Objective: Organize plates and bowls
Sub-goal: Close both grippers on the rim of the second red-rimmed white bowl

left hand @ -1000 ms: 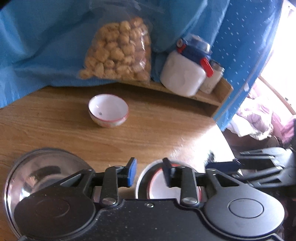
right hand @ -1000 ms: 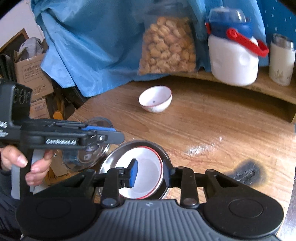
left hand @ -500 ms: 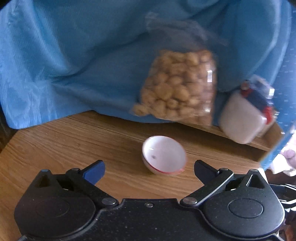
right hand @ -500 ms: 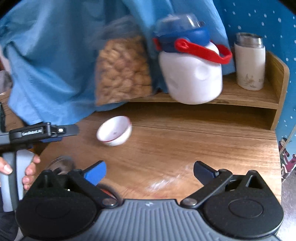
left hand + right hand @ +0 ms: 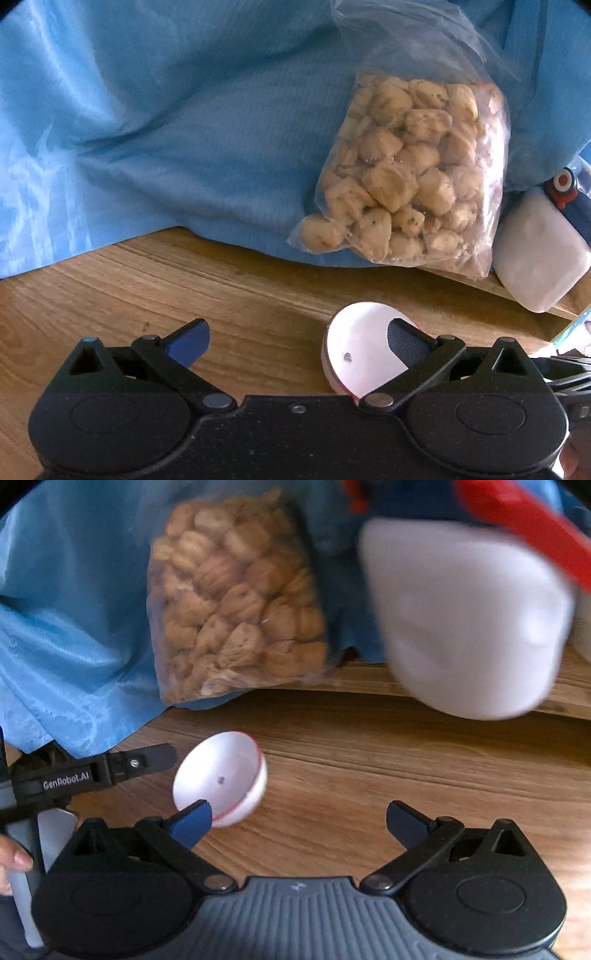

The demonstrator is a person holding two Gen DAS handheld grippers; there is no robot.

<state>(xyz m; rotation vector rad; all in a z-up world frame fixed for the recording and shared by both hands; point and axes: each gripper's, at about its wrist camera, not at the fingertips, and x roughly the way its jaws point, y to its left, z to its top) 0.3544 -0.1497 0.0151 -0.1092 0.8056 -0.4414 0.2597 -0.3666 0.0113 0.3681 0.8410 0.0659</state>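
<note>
Since the earlier frames both grippers have left the metal plates near the table edge and advanced toward the back of the table, and their jaws have just been opening; nothing sits between either pair.

The left gripper (image 5: 297, 338) stands fully spread and empty. Its right finger overlaps the bowl (image 5: 360, 350) in the left wrist view; whether it touches the rim cannot be told. The right gripper (image 5: 299, 818) is likewise spread wide and empty, with the bowl just ahead of its left finger. That view is blurred by motion.

The bowl, white with a red rim, rests on the wooden table (image 5: 147, 295), apart from everything else. Behind it lie a bag (image 5: 406, 177) of snacks against blue cloth (image 5: 166, 129), and a white jug (image 5: 461, 620) on a low shelf.

Step in hand, as judged: take up the bowl for stacking with the other dishes.

- Use one gripper only; hold the other clear.
- Centre the rim wall between the fingers, one inside and one outside.
- Close slowly, since a light bowl on smooth wood will probably slide or tip if nudged.
- Lift straight up, away from the bag and jug.
</note>
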